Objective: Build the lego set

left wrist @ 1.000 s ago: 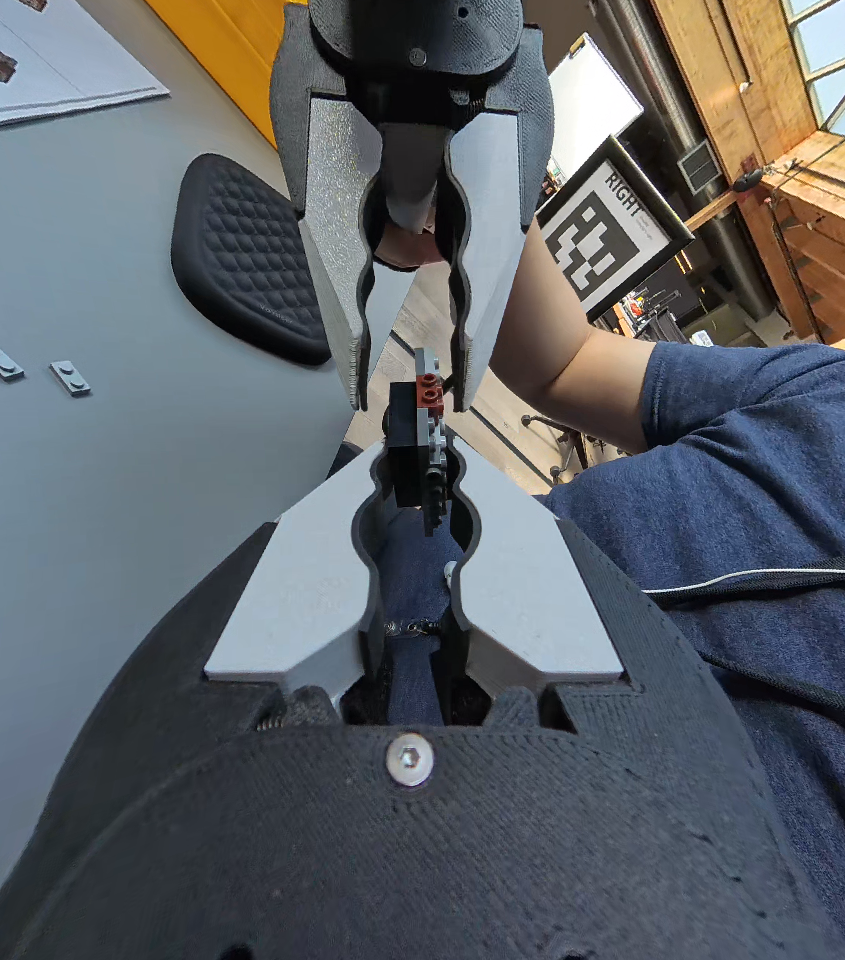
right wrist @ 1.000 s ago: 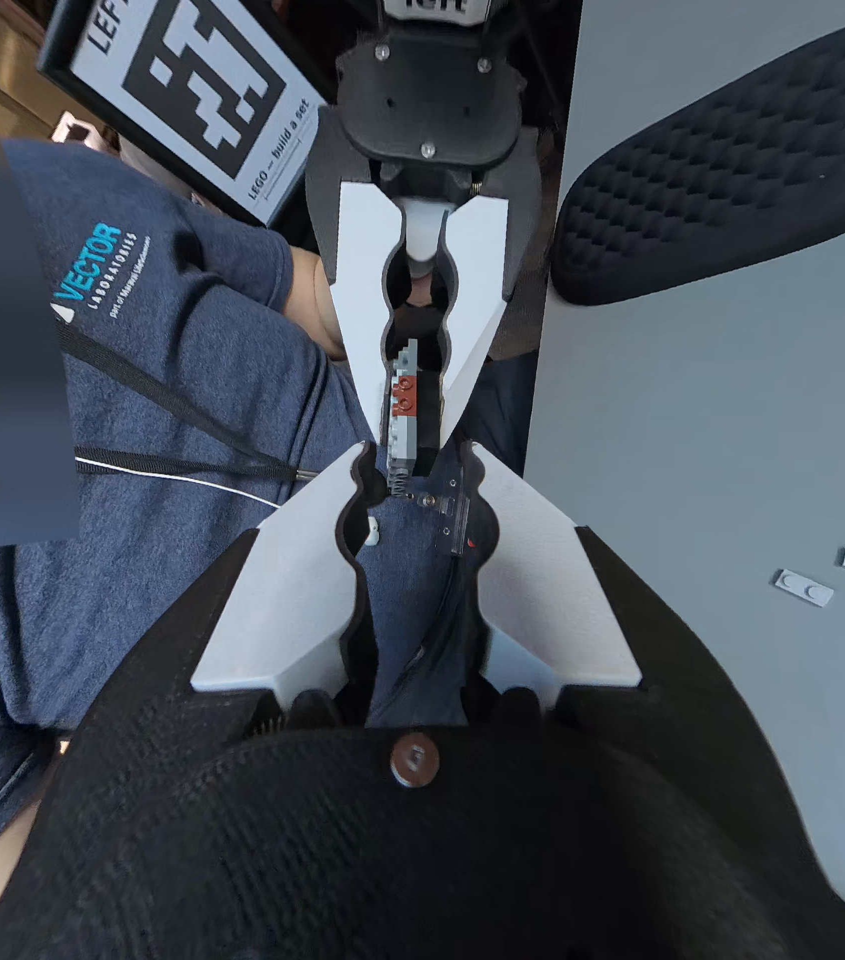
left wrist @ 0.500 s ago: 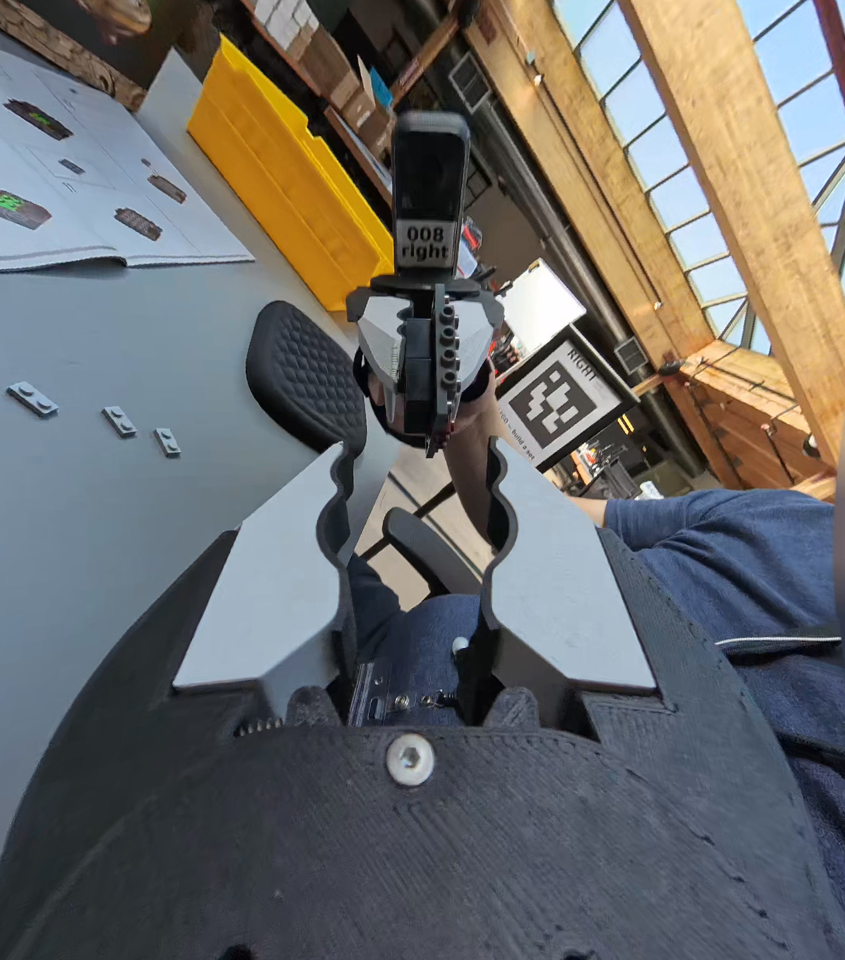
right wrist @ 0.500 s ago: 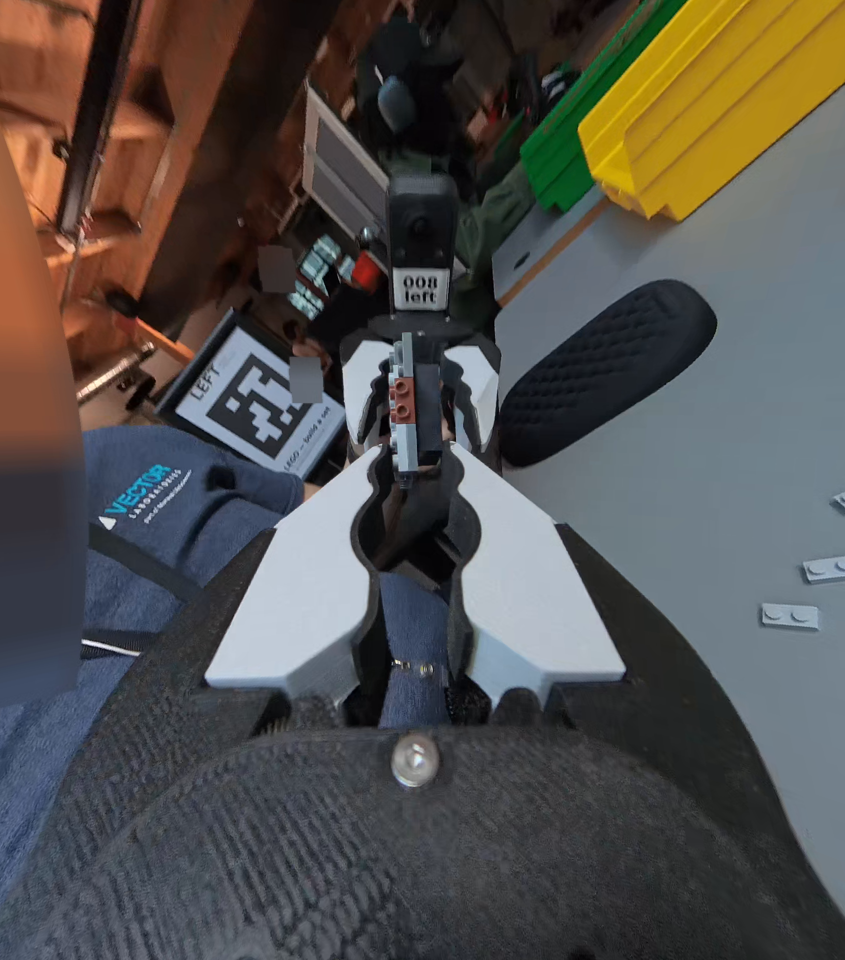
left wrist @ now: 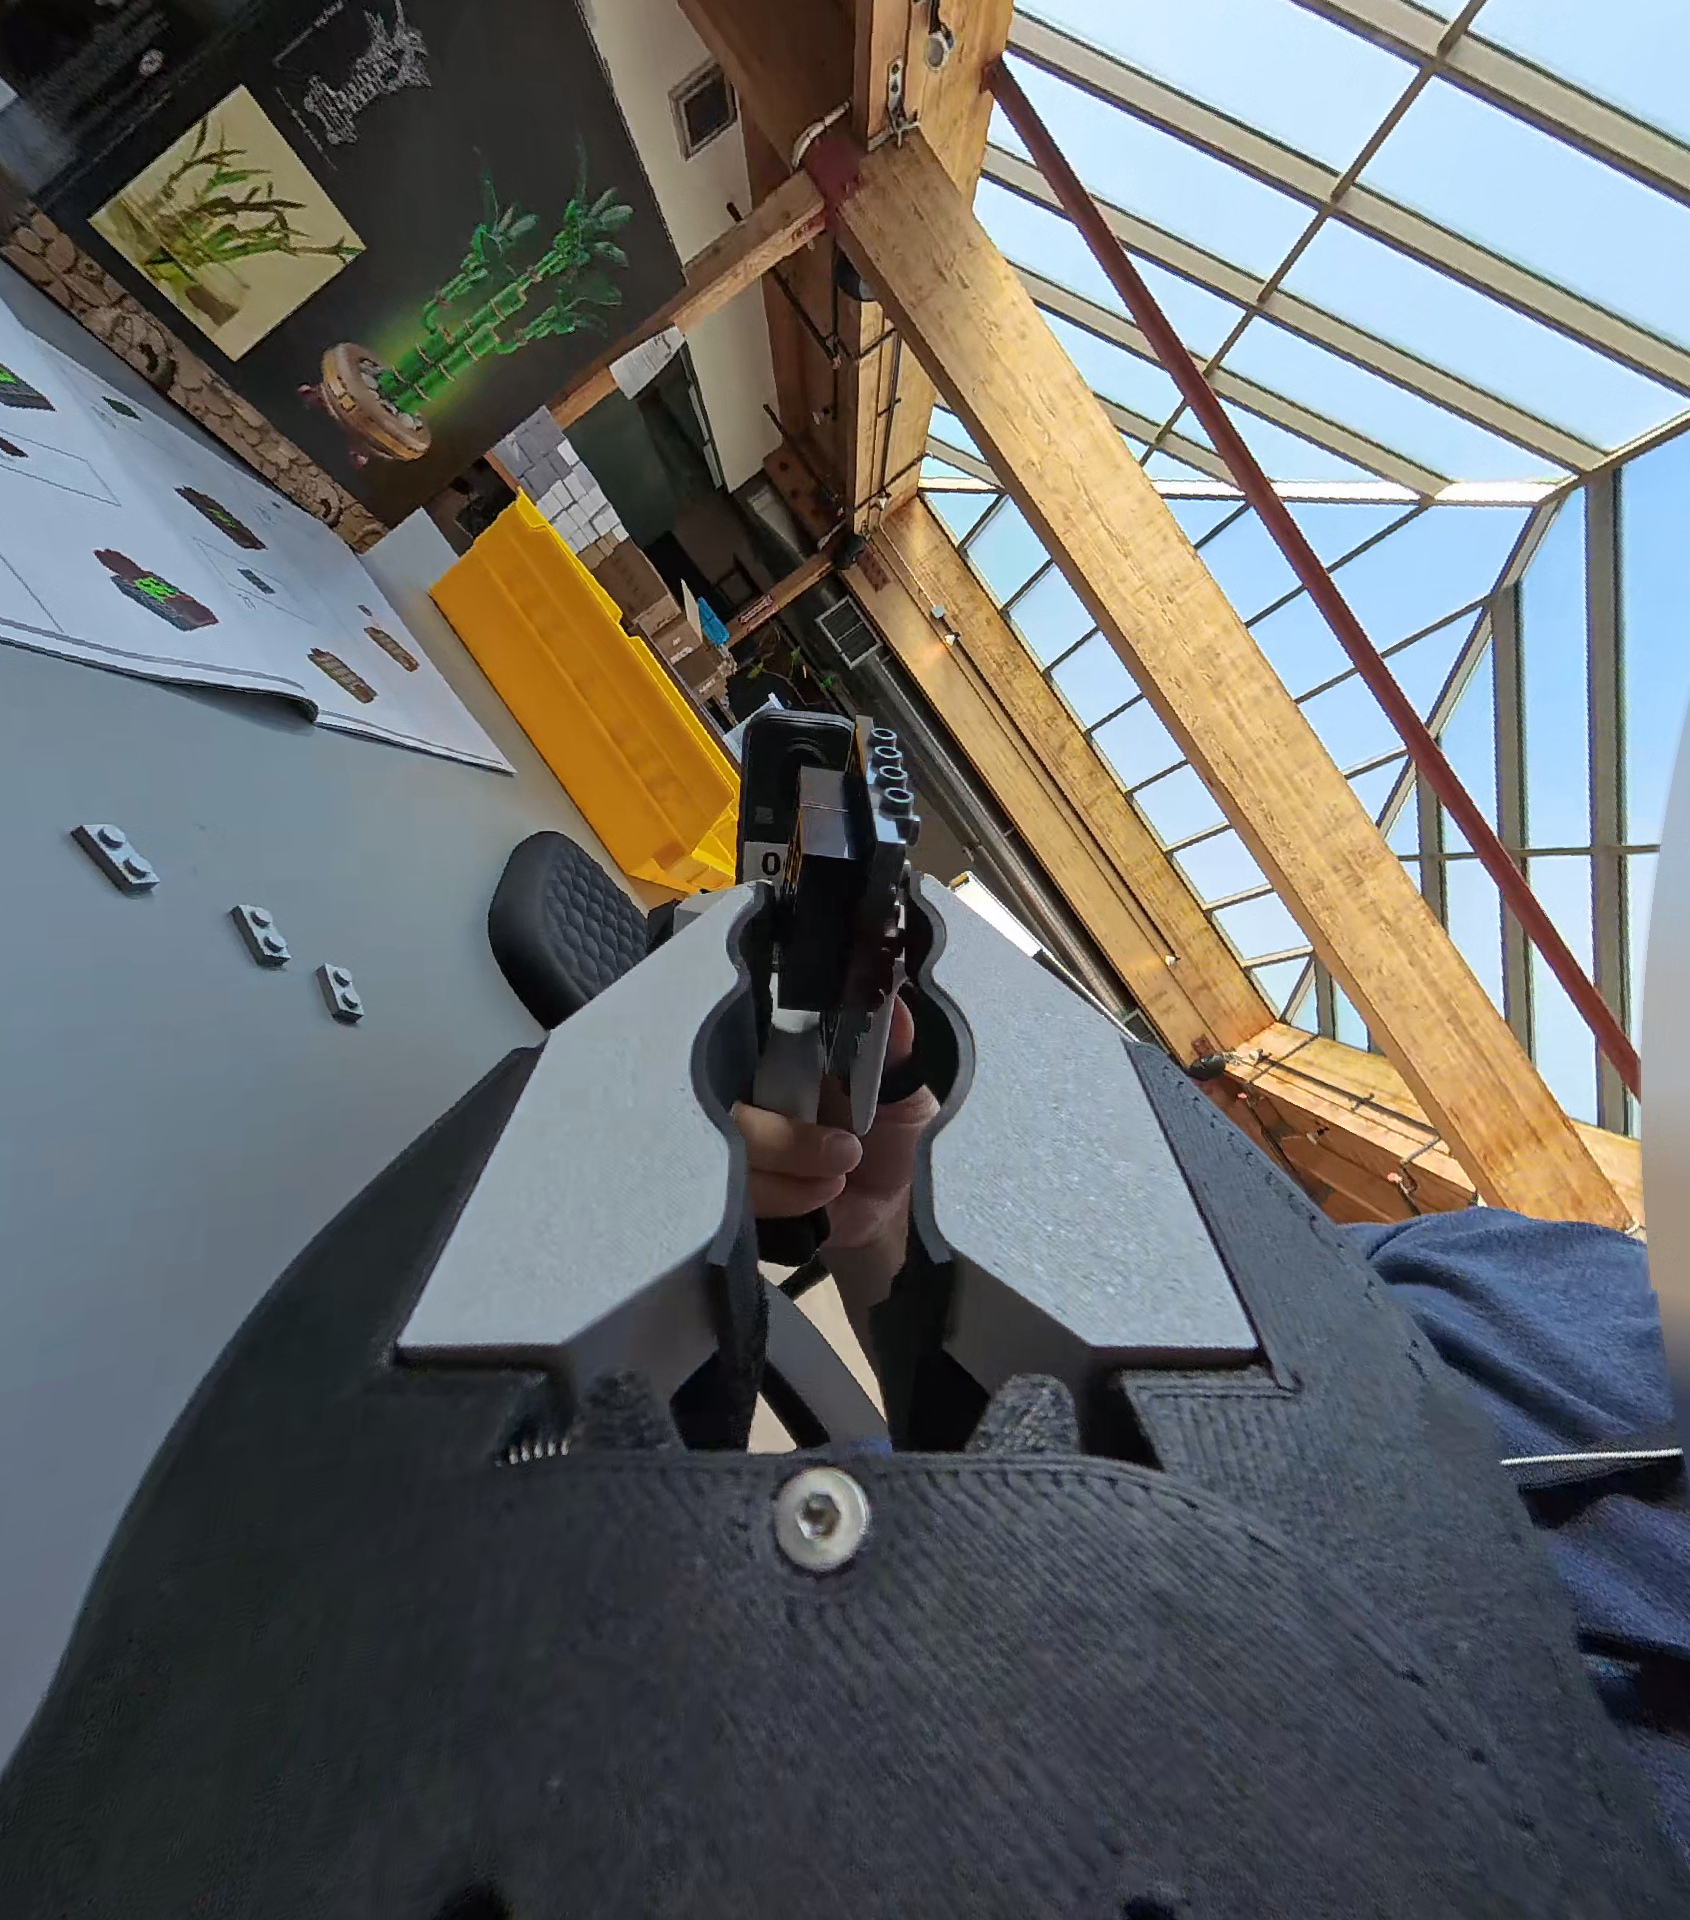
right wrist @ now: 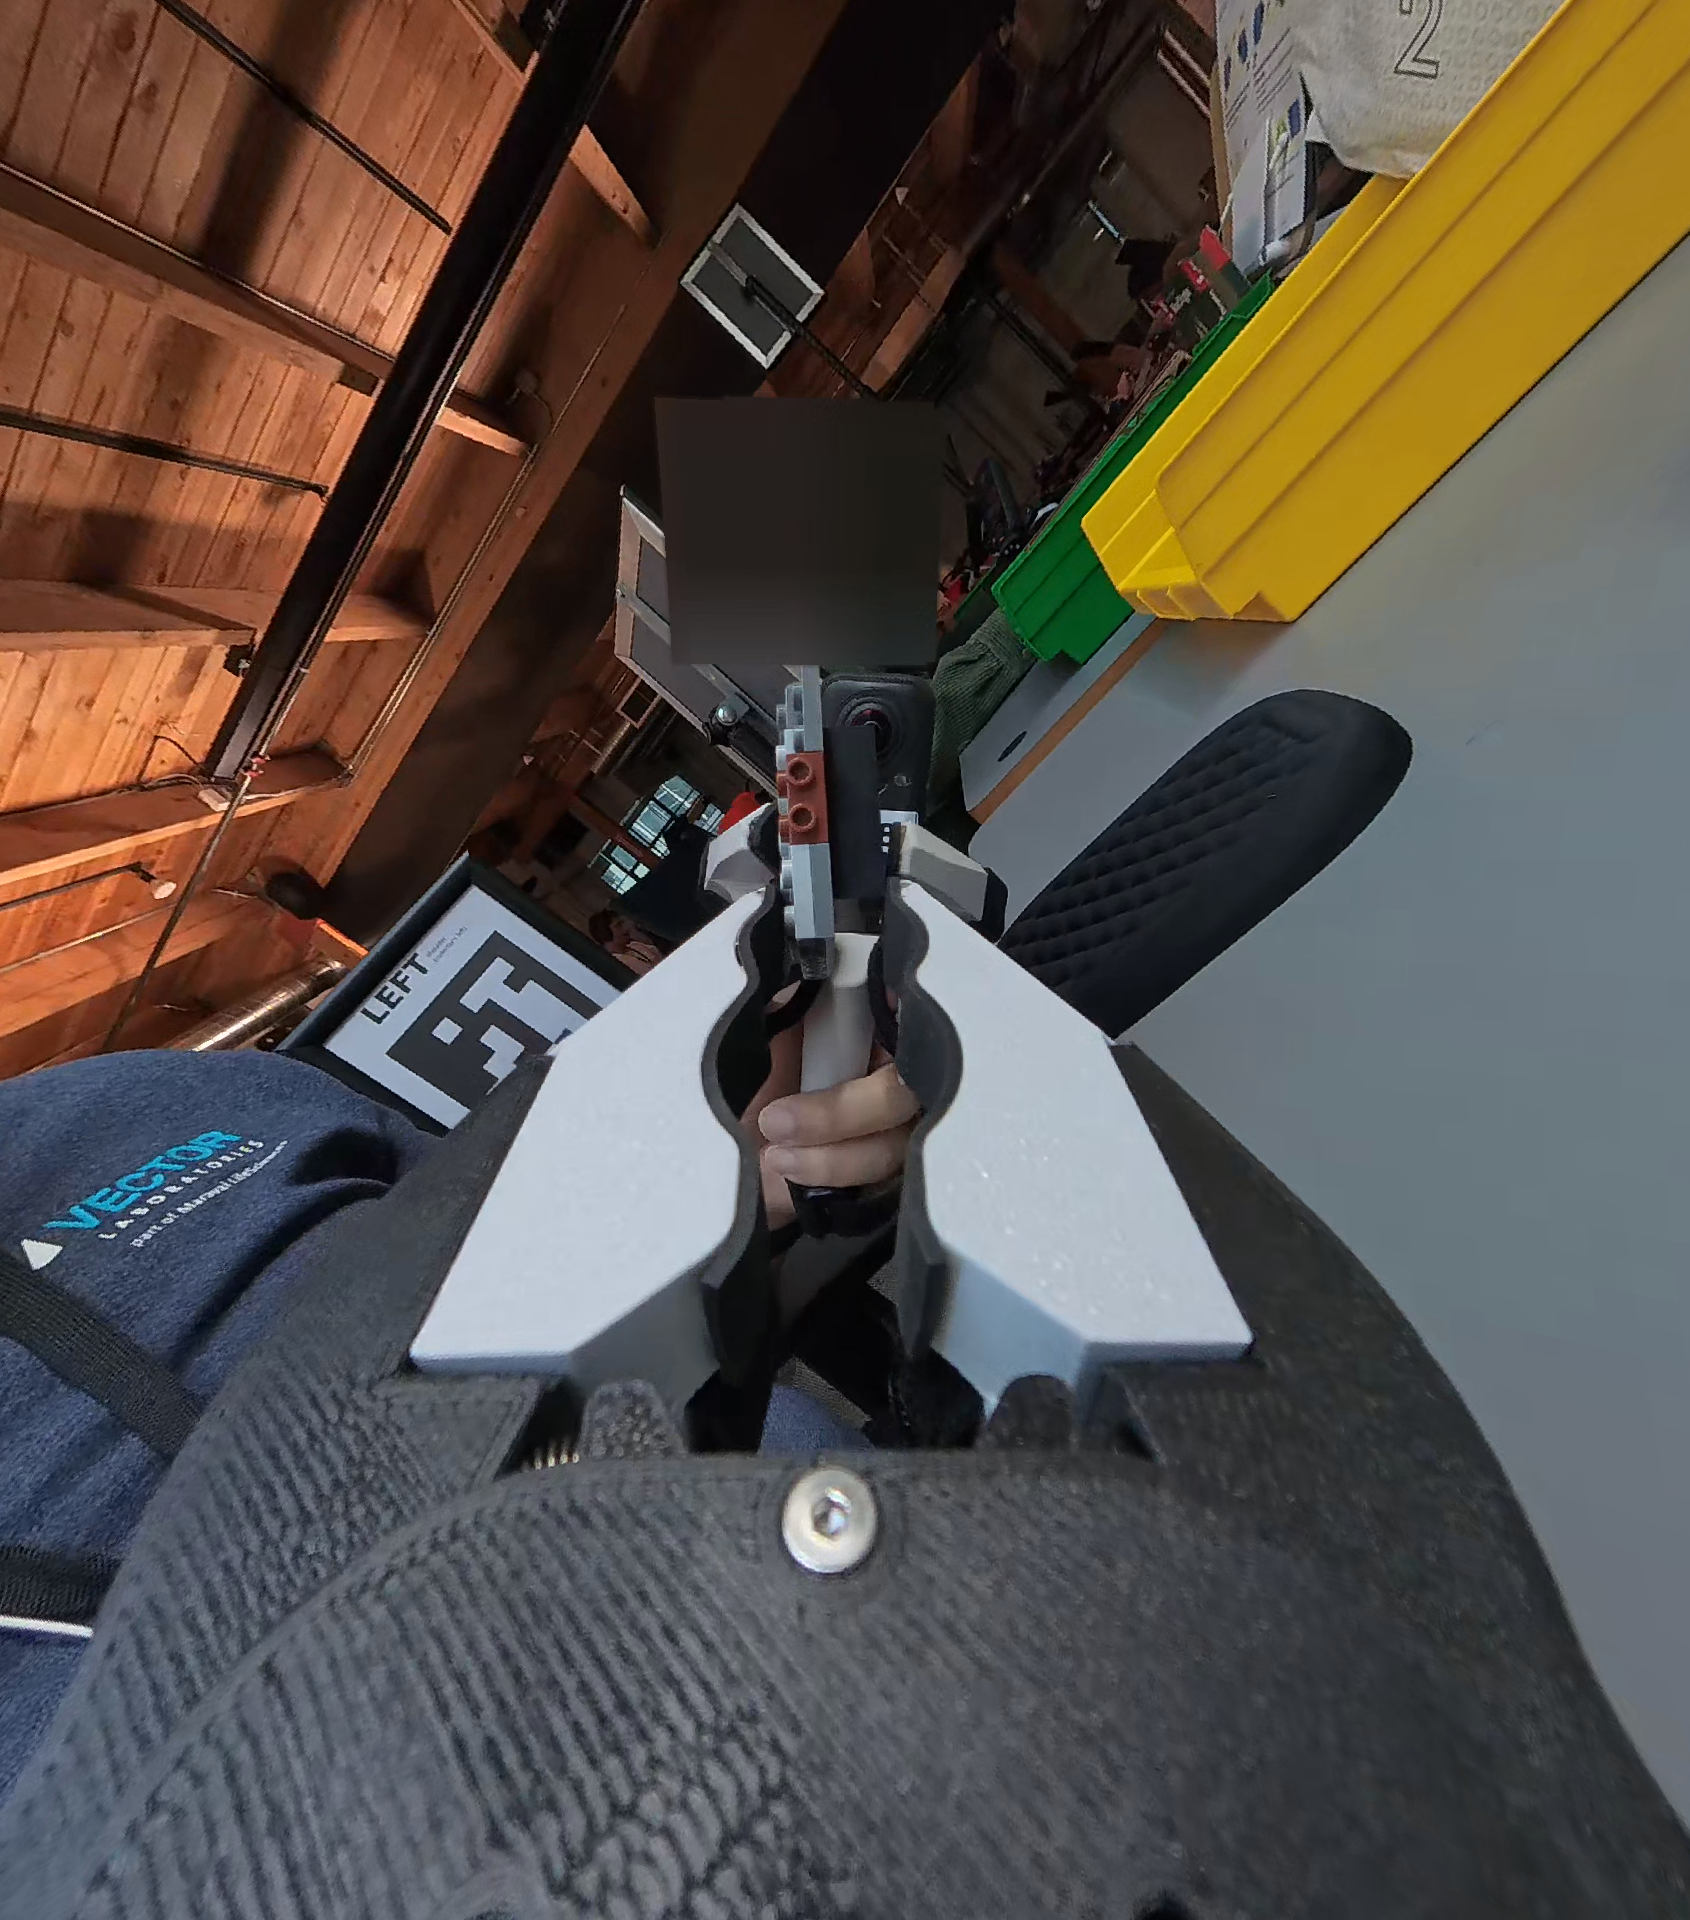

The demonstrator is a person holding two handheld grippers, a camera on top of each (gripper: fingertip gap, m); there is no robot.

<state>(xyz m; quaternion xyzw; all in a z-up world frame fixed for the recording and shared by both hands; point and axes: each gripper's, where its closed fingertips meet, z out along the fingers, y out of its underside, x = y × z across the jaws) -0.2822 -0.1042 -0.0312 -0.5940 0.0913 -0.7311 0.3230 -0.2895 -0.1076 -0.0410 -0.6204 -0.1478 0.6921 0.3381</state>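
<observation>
A small lego assembly (left wrist: 825, 894) of a black brick, grey plates and a red-brown piece is held up in the air off the table edge. In the left wrist view, my left gripper (left wrist: 836, 914) has its two pads closed on the sides of the assembly. The right gripper's fingers (left wrist: 789, 1070) show through the gap below it. In the right wrist view, my right gripper (right wrist: 833, 914) is shut on the same assembly (right wrist: 805, 831). The left gripper's fingers (right wrist: 945, 873) flank it from the far side. Three loose grey plates (left wrist: 261, 935) lie on the grey table (left wrist: 93, 1143).
An open instruction booklet (left wrist: 93, 540) and the set's box (left wrist: 353, 239) lie at the far left. A yellow bin (right wrist: 1392, 364) and a green bin (right wrist: 1080, 582) stand at the table's far end. A black padded rest (right wrist: 1205, 831) lies near the edge. A person's blue-shirted body is close by.
My left gripper let go of the assembly and opened wide while the right gripper took it. Both then tilted upward, and the left fingers closed around the assembly again.
</observation>
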